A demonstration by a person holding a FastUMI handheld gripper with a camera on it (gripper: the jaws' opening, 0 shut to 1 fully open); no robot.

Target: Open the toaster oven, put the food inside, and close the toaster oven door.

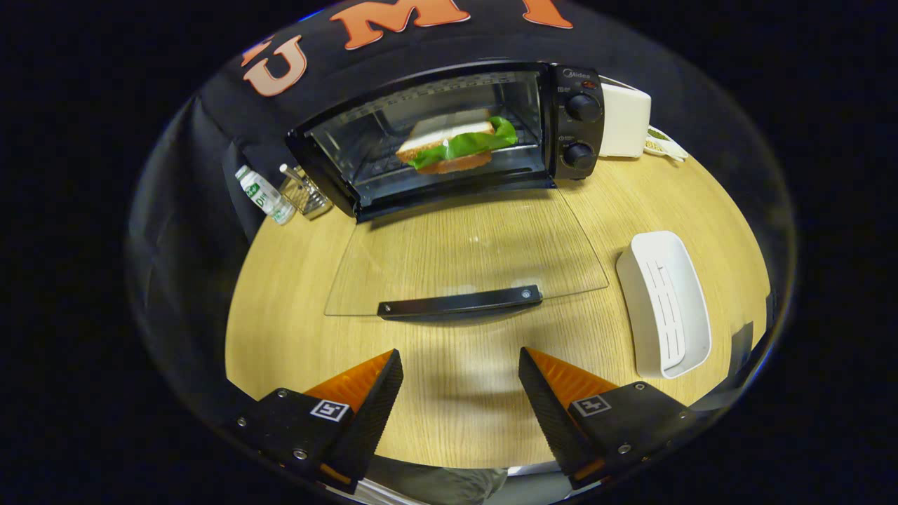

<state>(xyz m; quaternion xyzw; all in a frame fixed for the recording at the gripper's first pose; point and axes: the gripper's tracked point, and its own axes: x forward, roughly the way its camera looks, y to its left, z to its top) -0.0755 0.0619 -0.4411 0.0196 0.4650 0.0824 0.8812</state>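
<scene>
Resting inside the toaster oven (pixel 449 133), the sandwich (pixel 456 144) is seen; glass door (pixel 463 259) lies open, hard to trace. Gripper (pixel 461 382) fingers spread wide, empty, before the door handle (pixel 459 302).

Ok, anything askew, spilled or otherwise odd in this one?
Nothing spilled or damaged. The sandwich sits inside the toaster oven, lettuce hanging out one side. The glass door lies fully open on the table. The gripper hovers before its handle, jaws open and empty.
</scene>
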